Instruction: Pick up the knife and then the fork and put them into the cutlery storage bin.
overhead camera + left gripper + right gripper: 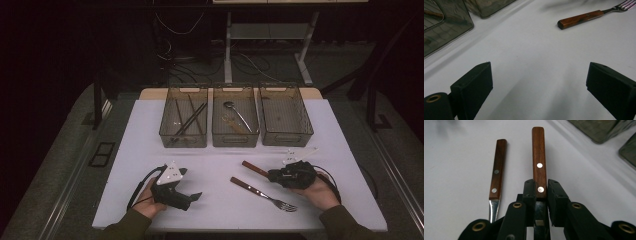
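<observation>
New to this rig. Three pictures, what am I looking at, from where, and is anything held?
No robot arm here: a person sits at a white table and holds a hand-operated two-jaw gripper in each hand.

The high view looks down from above the person's side. The left gripper is at its left, the right gripper at its right. The other two pictures come from cameras riding on each gripper, looking along its black jaws.

At the far side stand three see-through bins; the left one holds long dark utensils, the middle one a spoon, and I can't tell what the right one holds. A wooden-handled fork lies loose on the table.

The right gripper is shut on a second wooden-handled utensil; its working end is hidden. The left gripper's jaws stand wide open over bare table.
</observation>
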A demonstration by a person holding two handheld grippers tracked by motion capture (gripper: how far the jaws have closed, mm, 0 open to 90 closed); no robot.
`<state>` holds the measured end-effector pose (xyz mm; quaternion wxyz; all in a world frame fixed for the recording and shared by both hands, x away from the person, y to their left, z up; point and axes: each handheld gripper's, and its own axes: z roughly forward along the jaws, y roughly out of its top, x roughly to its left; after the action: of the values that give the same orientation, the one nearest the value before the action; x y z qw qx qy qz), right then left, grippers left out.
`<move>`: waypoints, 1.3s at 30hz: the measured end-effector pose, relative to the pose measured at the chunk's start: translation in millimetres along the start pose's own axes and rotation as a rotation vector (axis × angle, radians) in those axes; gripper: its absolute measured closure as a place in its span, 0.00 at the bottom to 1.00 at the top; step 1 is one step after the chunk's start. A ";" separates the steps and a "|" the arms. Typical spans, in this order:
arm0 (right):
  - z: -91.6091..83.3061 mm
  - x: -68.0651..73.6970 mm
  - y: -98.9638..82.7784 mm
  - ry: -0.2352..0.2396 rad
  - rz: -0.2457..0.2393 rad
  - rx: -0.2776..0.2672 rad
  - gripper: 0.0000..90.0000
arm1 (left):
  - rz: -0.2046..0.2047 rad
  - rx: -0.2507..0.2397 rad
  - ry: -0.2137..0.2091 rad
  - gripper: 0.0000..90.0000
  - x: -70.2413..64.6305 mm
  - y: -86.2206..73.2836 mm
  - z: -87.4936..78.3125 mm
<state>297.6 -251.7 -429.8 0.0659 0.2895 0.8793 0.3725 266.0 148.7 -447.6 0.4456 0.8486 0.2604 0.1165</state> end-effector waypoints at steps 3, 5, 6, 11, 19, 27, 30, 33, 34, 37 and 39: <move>-4.2 -3.7 1.8 -0.003 0.002 -0.007 0.86 | -0.001 0.001 0.000 0.07 0.3 0.0 -0.2; -7.9 -5.3 3.6 -0.005 0.003 -0.013 0.86 | -0.009 -0.005 0.001 0.07 -0.1 -0.1 0.4; -9.7 -6.2 4.7 -0.002 0.003 -0.016 0.86 | -0.011 -0.006 0.001 0.07 -0.2 -0.1 0.6; -17.4 -12.5 9.6 -0.008 0.001 -0.032 0.86 | -0.002 0.003 0.001 0.07 0.8 -0.2 0.1; -25.2 -24.9 17.6 -0.013 0.006 -0.038 0.86 | -0.002 0.005 0.002 0.07 1.7 -0.4 0.3; -32.4 -36.3 25.0 -0.017 0.019 -0.064 0.86 | -0.002 0.007 0.002 0.07 1.7 -0.6 0.6; -33.6 -39.1 27.5 -0.021 0.022 -0.073 0.86 | 0.000 0.007 0.002 0.07 1.7 -0.6 0.5; -34.6 -43.0 30.0 -0.027 0.028 -0.078 0.86 | -0.005 0.004 0.003 0.07 1.3 -0.7 0.9; -34.7 -44.0 30.5 -0.031 0.030 -0.082 0.86 | -0.006 0.002 0.003 0.07 1.2 -0.6 1.0; -35.5 -47.0 32.2 -0.034 0.038 -0.091 0.86 | -0.008 0.000 0.003 0.07 1.1 -0.6 1.1; -36.4 -48.6 34.0 -0.040 0.041 -0.094 0.86 | -0.007 0.001 0.003 0.07 1.1 -0.7 1.1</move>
<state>341.3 -282.4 -385.1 0.0893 0.3115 0.8532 0.4088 267.1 148.9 -448.8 0.4450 0.8478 0.2642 0.1160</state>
